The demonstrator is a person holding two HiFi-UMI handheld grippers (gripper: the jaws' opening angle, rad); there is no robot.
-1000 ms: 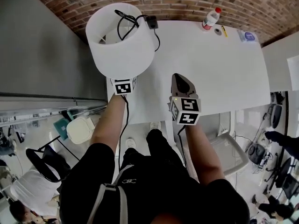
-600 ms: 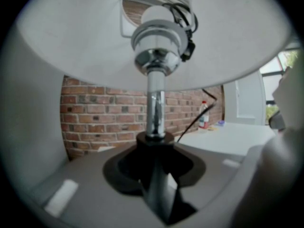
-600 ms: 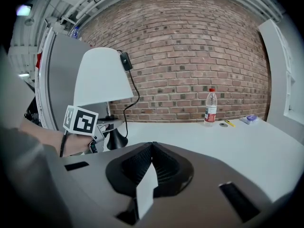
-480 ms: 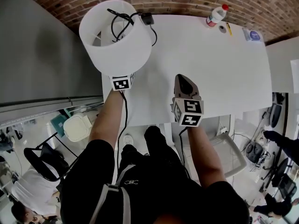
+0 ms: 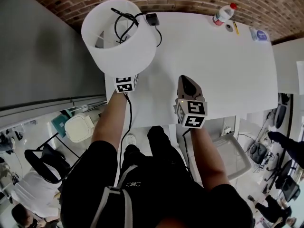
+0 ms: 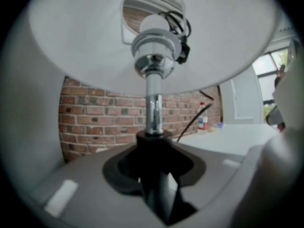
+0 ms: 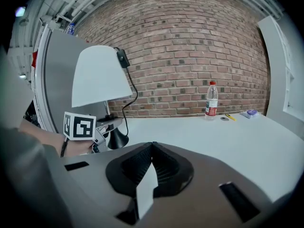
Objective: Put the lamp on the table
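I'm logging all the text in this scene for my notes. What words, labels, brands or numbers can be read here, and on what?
Nothing here can be read as text.
Bottle: the print on its label is too small to read.
Small blue item: the print is blurred.
Logo on the person's clothing: too small to read.
Lamp: no print visible.

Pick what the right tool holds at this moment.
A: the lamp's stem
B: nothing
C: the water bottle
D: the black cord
B: the right tool has its jaws together with nothing between them, above the white table. The lamp is apart from it, at the left of the right gripper view.
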